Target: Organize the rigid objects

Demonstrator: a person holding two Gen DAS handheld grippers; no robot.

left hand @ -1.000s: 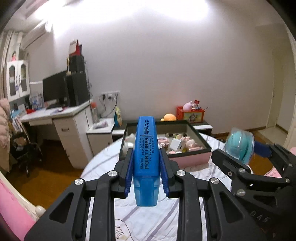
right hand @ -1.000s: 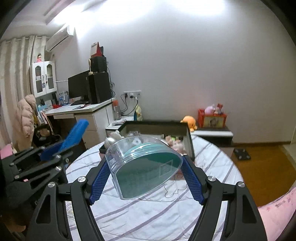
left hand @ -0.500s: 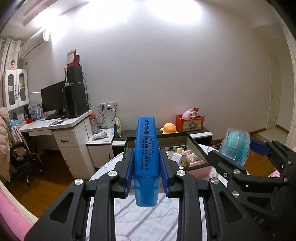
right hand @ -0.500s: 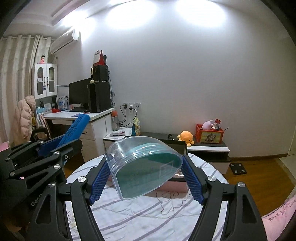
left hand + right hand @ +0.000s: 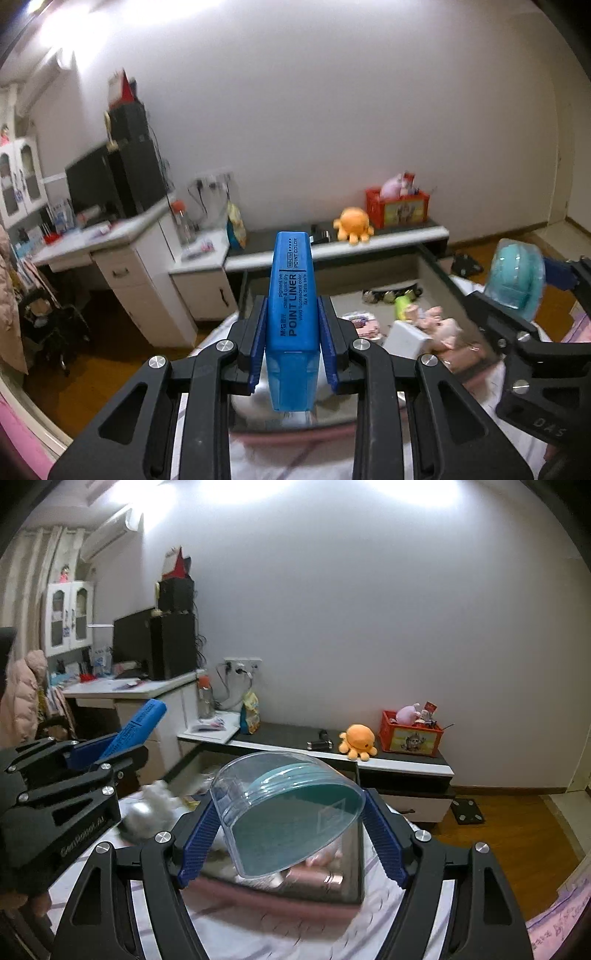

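1. The left gripper [image 5: 293,343] pinches 1 blue highlighter [image 5: 293,306] between its 2 blue pads [image 5: 258,343]; the highlighter stands nearly upright, its translucent cap end low, with "POINT LINER" printed along its side.
2. The right gripper [image 5: 291,834] clamps 1 clear plastic container [image 5: 286,808] with a teal inside, tilted so its flat face looks toward the camera; its 2 blue pads [image 5: 197,843] press on the container's 2 sides.
3. Both grippers hang side by side above 1 shallow storage box [image 5: 354,853] with dark walls and a pink outer face.
4. The box sits on 1 round bench [image 5: 280,934] covered by a white striped cloth.
5. Inside the box lie several small items, too blurred to count: 1 white block [image 5: 406,339], 1 green piece [image 5: 402,306] and some pinkish figures show in the left wrist view.
6. Behind the box, 1 low shelf [image 5: 388,762] carries 1 orange plush octopus [image 5: 357,740] and 1 red crate [image 5: 412,734] with toys in it.
7. At left, 1 white desk [image 5: 147,692] holds 1 monitor [image 5: 131,640] and 1 black tower [image 5: 171,646].
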